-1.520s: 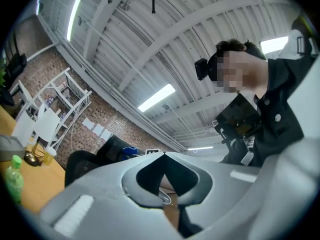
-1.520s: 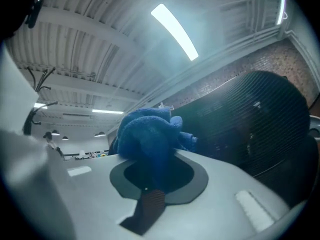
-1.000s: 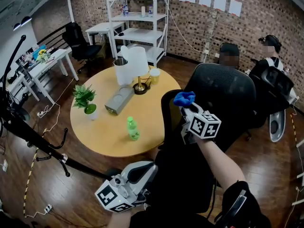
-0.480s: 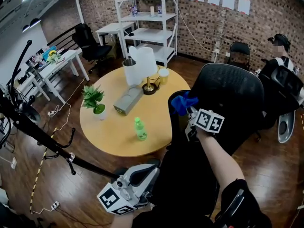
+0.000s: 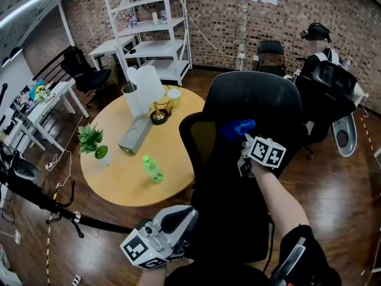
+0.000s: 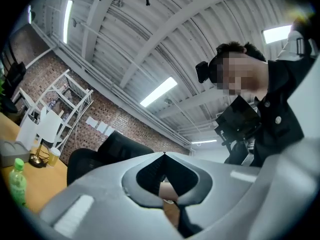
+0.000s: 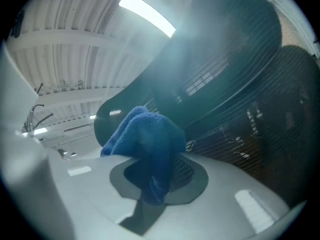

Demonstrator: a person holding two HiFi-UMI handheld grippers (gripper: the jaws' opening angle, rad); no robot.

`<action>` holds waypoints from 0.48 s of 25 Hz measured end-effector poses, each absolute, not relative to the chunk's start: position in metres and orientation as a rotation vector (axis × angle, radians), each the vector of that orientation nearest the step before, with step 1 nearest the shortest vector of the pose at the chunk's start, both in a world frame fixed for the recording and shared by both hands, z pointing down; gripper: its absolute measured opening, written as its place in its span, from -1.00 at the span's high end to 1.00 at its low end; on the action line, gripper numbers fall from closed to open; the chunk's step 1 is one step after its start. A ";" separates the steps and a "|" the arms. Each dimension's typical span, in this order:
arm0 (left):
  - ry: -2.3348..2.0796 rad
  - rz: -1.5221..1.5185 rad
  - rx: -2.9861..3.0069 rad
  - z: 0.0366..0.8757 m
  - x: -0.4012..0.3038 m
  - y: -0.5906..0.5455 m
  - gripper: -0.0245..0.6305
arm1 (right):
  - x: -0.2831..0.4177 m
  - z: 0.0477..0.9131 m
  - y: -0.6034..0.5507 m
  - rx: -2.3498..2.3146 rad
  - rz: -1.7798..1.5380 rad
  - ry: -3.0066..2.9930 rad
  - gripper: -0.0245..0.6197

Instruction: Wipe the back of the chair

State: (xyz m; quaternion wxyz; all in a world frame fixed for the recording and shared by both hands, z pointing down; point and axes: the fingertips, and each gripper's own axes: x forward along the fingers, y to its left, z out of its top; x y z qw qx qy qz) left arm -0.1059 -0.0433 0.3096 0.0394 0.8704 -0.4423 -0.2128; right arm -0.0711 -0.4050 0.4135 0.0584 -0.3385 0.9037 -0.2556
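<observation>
1 blue cloth (image 7: 144, 134) in right gripper (image 7: 154, 190), 1 chair (image 5: 265, 100)

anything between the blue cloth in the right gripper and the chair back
Nothing visible. The right gripper holds the blue cloth right up at the black mesh chair back, with no object between them. The left gripper hangs low with its jaws together, out of the path.

left gripper (image 6: 163, 156): jaws shut tip to tip, nothing clamped | chair (image 6: 85, 161): black mesh back, just beyond the jaws, to their left | green bottle (image 6: 17, 184): standing on wooden table (image 6: 45, 184), far left | white shelf (image 6: 60, 96): up-left, distant | person (image 6: 275, 119): above-right, headset on | ceiling lights (image 6: 157, 91): overhead
</observation>
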 end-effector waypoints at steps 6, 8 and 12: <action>-1.213 -0.623 2.718 0.312 -0.079 -0.061 0.92 | 0.022 0.414 -0.429 -1.216 -0.778 2.577 0.76; -1.172 -0.616 2.731 0.312 -0.069 -0.066 0.92 | 0.057 0.412 -0.436 -1.267 -0.790 2.509 0.76; -1.107 -0.612 2.748 0.311 -0.054 -0.076 0.92 | 0.117 0.410 -0.447 -1.374 -0.760 2.429 0.76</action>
